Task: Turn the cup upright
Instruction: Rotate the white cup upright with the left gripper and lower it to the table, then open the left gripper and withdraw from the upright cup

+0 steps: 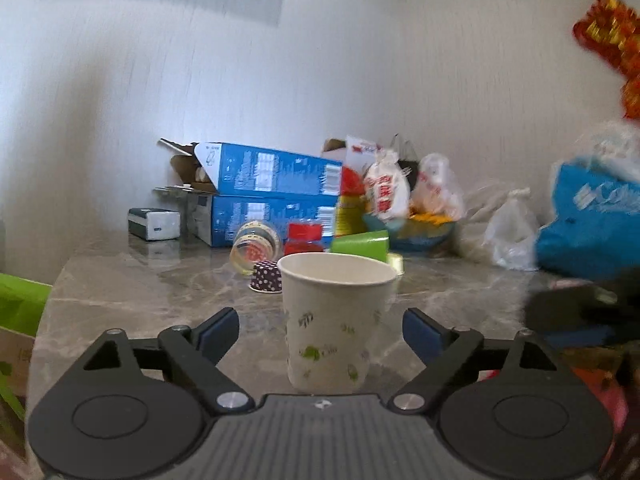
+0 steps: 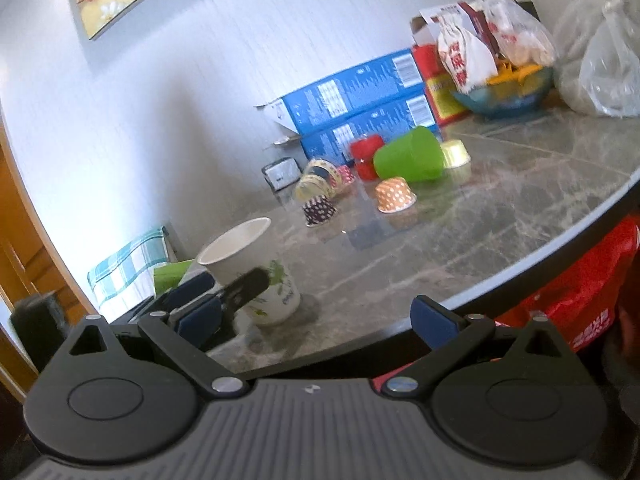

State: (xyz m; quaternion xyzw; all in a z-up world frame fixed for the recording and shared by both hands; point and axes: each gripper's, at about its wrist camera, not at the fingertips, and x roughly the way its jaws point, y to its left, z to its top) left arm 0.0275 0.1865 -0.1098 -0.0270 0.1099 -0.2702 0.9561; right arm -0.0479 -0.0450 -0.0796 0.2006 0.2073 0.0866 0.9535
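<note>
On the marble tabletop (image 1: pixel 120 280), near its front edge: one white paper cup (image 1: pixel 334 320) with green leaf print, mouth up, long axis vertical, base on the surface.

Left gripper (image 1: pixel 320 330): fingers spread wide, one on each side of the cup, neither touching it; the cup stands directly ahead between them. Nothing held.

Right gripper (image 2: pixel 316 320): fingers likewise spread and empty, off the tabletop's edge, well apart from the cup, which shows at its left. Left hand is the nearer.

Judgement: the cup appears already upright, so only a clean backward withdrawal seems left.

Behind, further back: green plastic cup (image 2: pixel 408 154) on its side, dotted cupcake liners (image 2: pixel 394 194), tape roll (image 1: pixel 256 242), blue cartons (image 1: pixel 272 172).
</note>
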